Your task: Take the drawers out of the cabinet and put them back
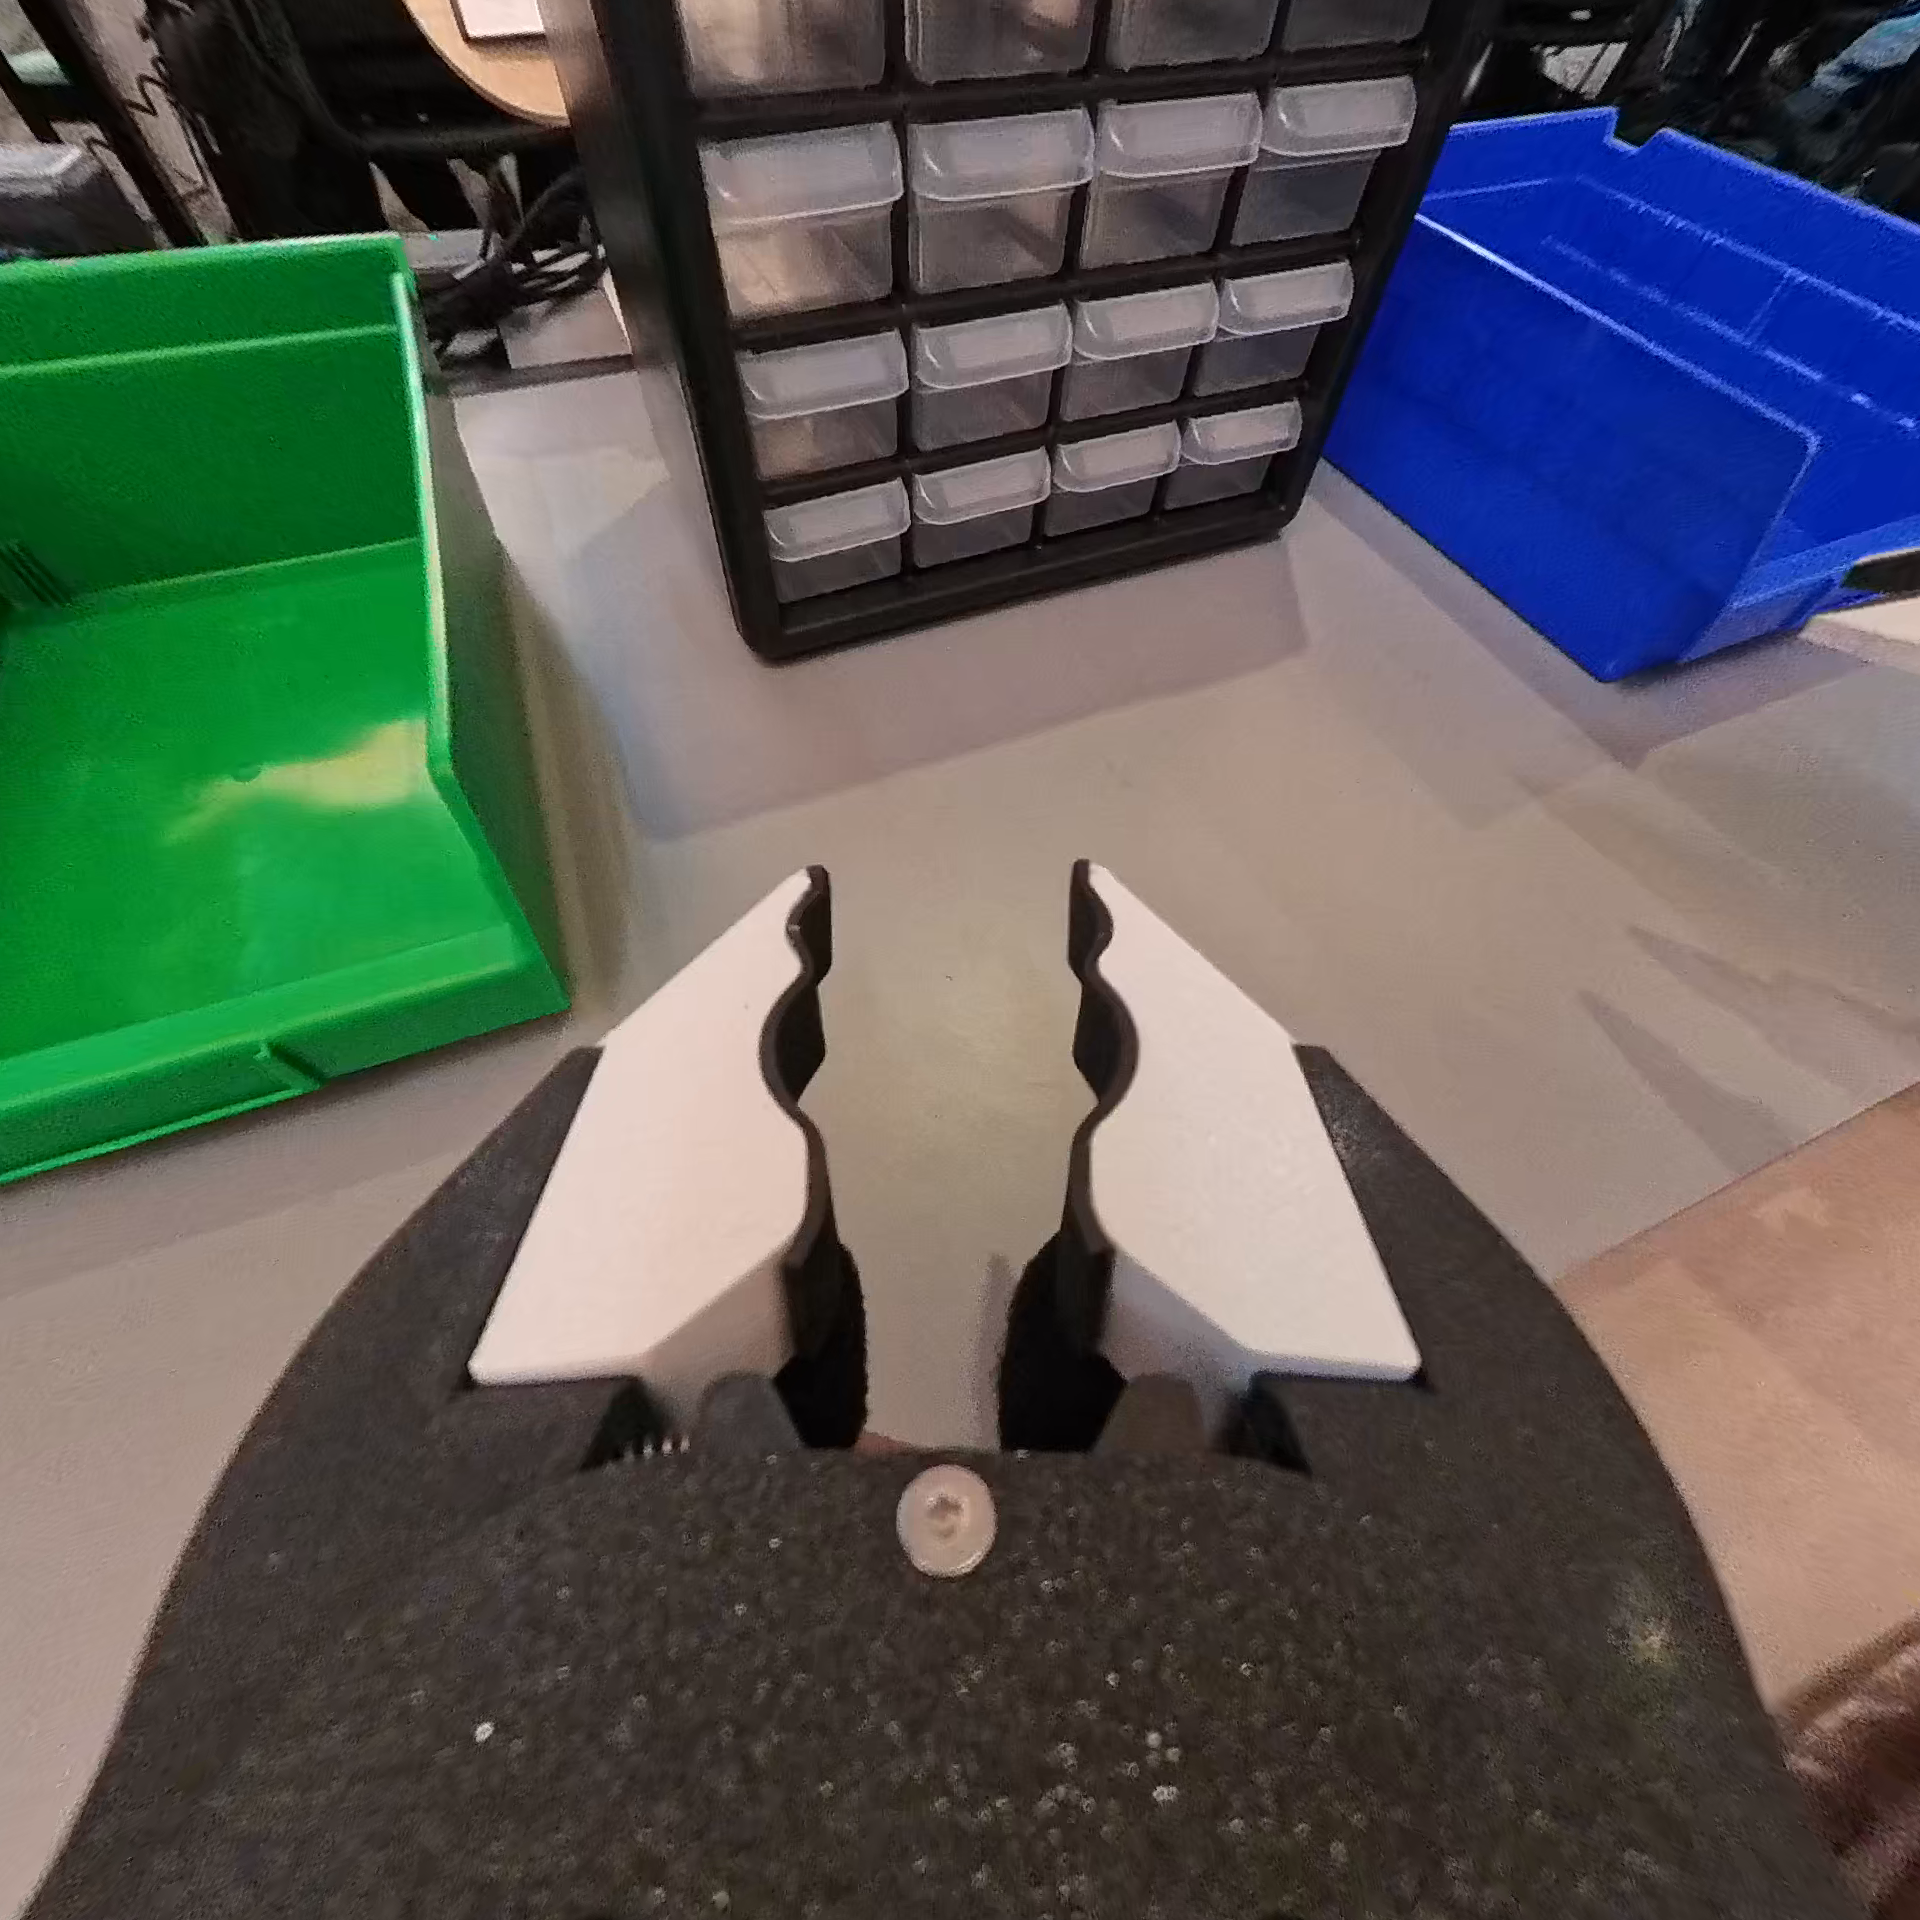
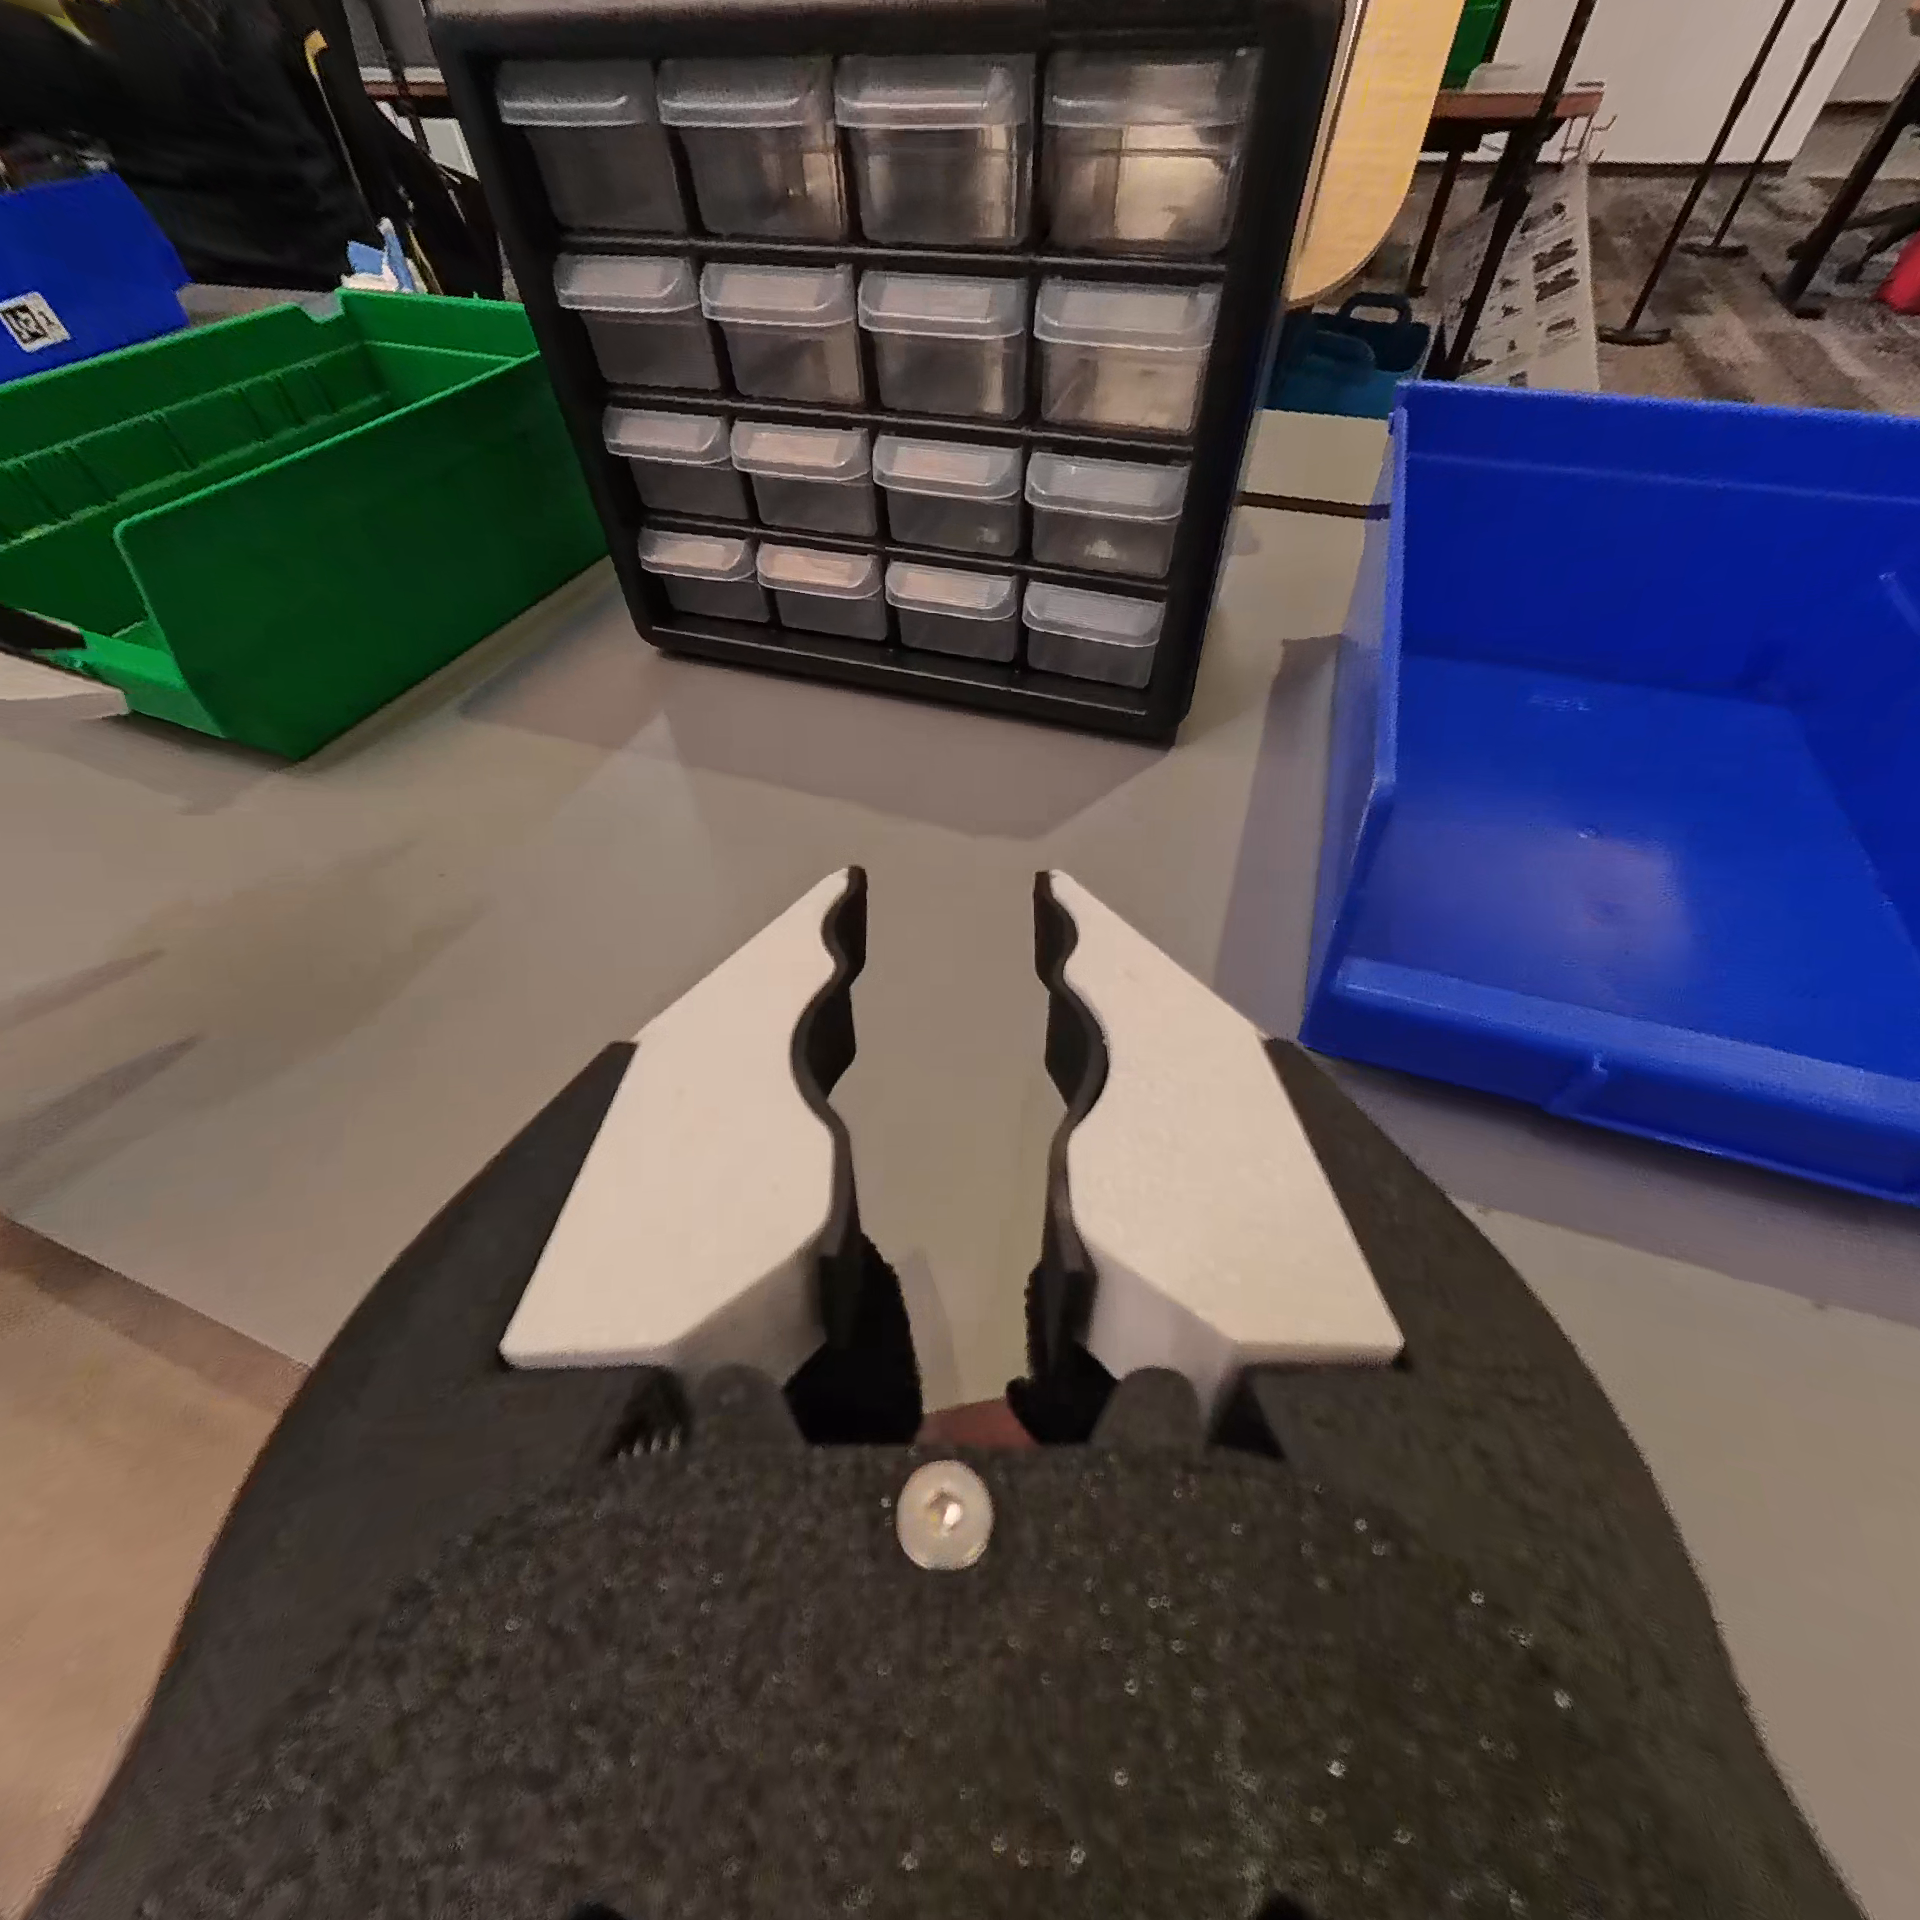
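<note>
So the black cabinet (image 2: 883, 364) sits toward the back of the grey worktop (image 2: 520, 935), with a green bin (image 2: 312, 582) on its left and a blue bin (image 2: 1621, 831) on its right. Every clear drawer (image 2: 940, 343) I can see looks pushed all the way in, so my read is nothing's been pulled out yet.

Left claw (image 1: 948, 883) hangs over the bare worktop, well short of the cabinet, jaws parted a fair bit and holding nothing. Right claw (image 2: 948, 883) is the same deal: parted, a touch narrower, empty, pointed at the lower rows.

Handling guess: these little drawers are thin clear plastic, so super light, stiff but a bit brittle, and probably slick. Can't really tell if there's anything inside them. The best spot to grab looks like the frosted lip along the top of each drawer front (image 1: 992, 156). Pinch that and pull straight out. Squeeze gently, since hard pressure could flex or crack it. The cabinet itself might be light enough to slide when you tug, so bracing it with the other claw seems smart.
</note>
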Available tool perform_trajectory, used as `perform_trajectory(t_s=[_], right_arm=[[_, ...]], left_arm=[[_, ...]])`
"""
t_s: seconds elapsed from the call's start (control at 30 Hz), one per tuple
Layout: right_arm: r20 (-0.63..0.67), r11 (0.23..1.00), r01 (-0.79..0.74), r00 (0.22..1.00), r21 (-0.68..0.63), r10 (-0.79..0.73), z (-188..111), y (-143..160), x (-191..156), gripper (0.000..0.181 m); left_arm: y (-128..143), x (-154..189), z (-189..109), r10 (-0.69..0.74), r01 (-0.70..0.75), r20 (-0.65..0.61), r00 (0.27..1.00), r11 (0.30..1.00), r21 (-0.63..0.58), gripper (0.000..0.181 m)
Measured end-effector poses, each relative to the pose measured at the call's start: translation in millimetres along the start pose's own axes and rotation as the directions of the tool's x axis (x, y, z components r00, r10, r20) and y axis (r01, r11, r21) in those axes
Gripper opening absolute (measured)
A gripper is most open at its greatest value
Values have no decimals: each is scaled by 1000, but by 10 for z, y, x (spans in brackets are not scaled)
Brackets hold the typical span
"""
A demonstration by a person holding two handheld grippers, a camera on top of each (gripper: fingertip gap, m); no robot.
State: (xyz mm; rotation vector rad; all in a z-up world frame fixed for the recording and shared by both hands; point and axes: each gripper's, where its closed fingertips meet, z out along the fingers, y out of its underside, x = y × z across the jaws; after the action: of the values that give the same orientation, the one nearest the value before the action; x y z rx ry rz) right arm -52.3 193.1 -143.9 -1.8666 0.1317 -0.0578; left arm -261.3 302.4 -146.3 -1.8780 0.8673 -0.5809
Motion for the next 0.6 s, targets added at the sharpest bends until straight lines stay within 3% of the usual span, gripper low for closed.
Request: perform_trajectory(t_s=[0.6], right_arm=[[32, 998, 63, 998, -12, -62, 97, 18, -159, 31]], left_arm=[[-4, -19, -18, 85, -85, 39, 996, 996, 4, 44]])
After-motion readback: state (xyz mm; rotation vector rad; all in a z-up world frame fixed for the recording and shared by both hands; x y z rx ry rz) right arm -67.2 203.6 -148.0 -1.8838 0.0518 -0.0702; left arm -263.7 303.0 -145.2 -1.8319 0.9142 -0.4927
